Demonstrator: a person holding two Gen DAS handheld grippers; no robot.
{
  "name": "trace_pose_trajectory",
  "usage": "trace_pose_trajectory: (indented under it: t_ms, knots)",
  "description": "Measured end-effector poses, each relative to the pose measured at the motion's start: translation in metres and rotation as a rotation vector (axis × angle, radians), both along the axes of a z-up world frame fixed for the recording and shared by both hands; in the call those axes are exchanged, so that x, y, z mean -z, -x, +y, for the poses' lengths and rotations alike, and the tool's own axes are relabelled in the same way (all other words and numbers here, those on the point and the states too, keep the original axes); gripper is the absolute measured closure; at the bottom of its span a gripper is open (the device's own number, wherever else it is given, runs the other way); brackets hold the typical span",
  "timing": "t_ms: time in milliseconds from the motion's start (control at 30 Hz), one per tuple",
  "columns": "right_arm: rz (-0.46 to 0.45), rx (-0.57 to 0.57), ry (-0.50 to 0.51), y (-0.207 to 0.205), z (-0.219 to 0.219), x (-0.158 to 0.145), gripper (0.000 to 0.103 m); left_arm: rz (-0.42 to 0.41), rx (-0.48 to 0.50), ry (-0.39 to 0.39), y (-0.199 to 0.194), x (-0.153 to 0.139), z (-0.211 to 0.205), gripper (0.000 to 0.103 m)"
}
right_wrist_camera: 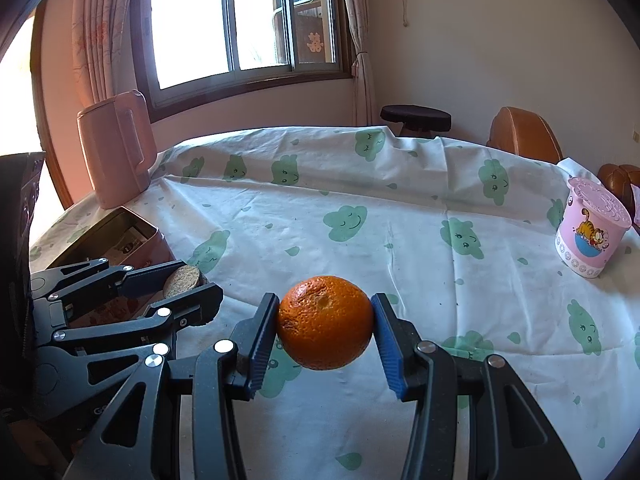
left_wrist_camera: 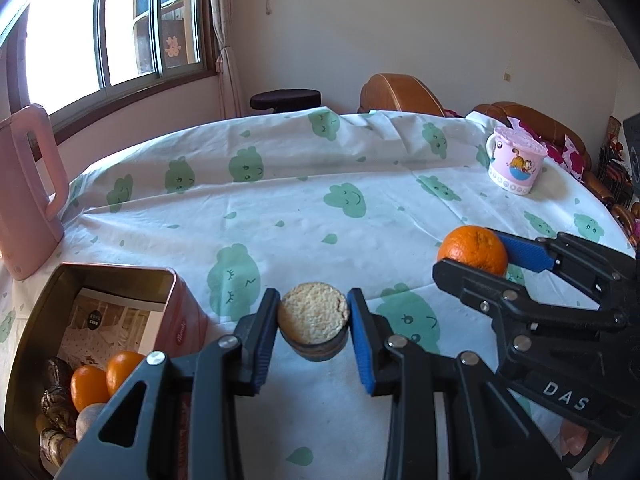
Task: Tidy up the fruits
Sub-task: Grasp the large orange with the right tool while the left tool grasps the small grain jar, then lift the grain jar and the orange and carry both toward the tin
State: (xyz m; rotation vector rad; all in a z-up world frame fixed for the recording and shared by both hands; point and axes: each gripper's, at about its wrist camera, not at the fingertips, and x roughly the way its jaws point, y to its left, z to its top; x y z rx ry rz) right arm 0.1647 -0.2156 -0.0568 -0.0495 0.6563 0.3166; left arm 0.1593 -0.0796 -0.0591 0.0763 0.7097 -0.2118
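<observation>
One orange is gripped between the right gripper fingers. One round cake is clamped by the left gripper. Two oranges are counted in the tin.

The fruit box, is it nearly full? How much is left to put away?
Partly done: the tin box already holds small oranges and some brown pieces. In hand: the left gripper pinches a round cut piece, and the right gripper pinches an orange. Both are still outside the box. No other loose fruit shows.
</observation>
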Motion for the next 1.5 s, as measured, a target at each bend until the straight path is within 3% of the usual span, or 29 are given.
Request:
trace_pose_trajectory:
  t_ms: [367, 1500]
  knots:
    - [-0.064, -0.001, -0.009, 0.011, -0.002, -0.008, 0.054, -0.06, -0.004, 0.046, 0.009, -0.007, 0.008, 0.067]
    - [-0.216, 0.016, -0.025, 0.035, -0.007, -0.02, 0.054, -0.198, -0.021, 0.064, 0.031, -0.021, 0.012, 0.067]
